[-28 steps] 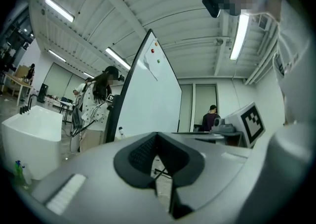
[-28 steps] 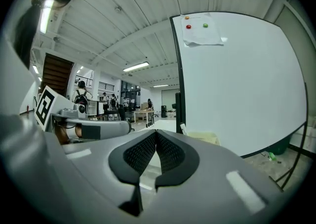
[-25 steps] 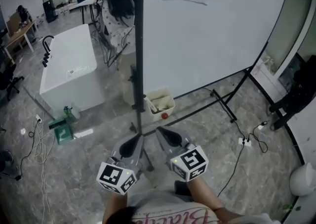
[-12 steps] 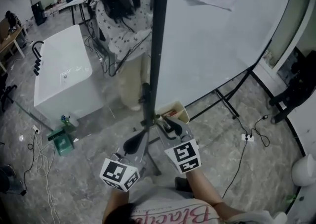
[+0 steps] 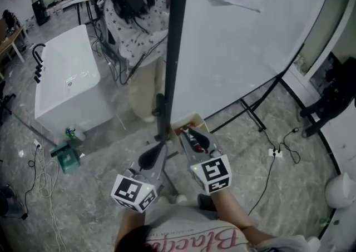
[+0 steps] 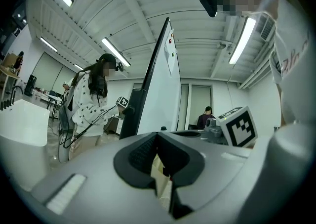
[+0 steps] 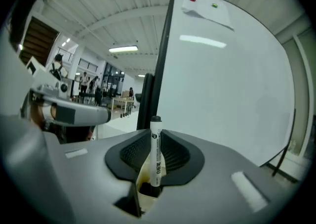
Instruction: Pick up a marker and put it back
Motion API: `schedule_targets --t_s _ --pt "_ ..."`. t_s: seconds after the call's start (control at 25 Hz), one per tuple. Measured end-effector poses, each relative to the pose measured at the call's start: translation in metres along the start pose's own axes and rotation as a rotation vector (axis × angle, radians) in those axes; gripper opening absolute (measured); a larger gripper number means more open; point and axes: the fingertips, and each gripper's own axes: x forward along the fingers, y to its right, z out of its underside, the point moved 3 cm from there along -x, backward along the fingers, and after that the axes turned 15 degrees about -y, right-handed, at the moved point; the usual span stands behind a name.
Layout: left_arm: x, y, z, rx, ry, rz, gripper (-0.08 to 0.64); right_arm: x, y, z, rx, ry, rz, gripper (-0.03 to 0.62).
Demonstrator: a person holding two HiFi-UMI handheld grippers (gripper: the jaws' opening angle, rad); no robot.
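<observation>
Your right gripper (image 7: 155, 139): jaws just been closing, now pinching marker (image 7: 156, 151) at mid-body. Marker stands upright, long axis vertical, lower end inside cream box (image 5: 201, 119). You lift straight up. Left gripper (image 6: 157, 144) closed, empty, just beside.

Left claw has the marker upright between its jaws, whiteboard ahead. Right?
No. The right claw has it: the marker stands upright between its jaws, which have just been closing, whiteboard ahead. The right gripper view shows it.
</observation>
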Motion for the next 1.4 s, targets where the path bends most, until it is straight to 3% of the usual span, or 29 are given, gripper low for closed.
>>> schedule_targets --t_s 0.12,0.2,0.32,0.44,0.68,0.96,1.16,1.4 --pt "0.001 0.006 -0.010 0.011 0.027 -0.008 0.000 -0.024 0.013 -0.018 0.095 0.122 -0.056 0.063" --pt "0.001 0.011 -0.017 0.024 0.041 -0.007 0.000 -0.038 0.020 -0.028 0.104 0.164 -0.058 0.063" --pt "-0.001 0.017 -0.027 0.056 0.078 0.006 -0.002 -0.052 0.025 -0.039 0.101 0.196 -0.060 0.063" --pt "-0.004 0.014 -0.034 0.036 0.132 -0.009 -0.002 -0.058 0.024 -0.043 0.096 0.218 -0.073 0.063" --pt "0.001 0.013 -0.037 0.051 0.130 -0.020 -0.002 -0.055 0.025 -0.042 0.077 0.214 -0.083 0.064" --pt "0.004 0.013 -0.036 0.065 0.124 -0.004 0.000 -0.021 0.024 -0.018 0.054 0.142 -0.097 0.064" --pt "0.004 0.008 -0.033 0.055 0.114 -0.015 0.000 0.010 0.016 0.006 0.046 0.009 -0.146 0.064" --pt "0.001 0.003 -0.028 0.041 0.105 -0.030 0.000 0.028 -0.003 0.019 -0.062 -0.104 -0.156 0.064"
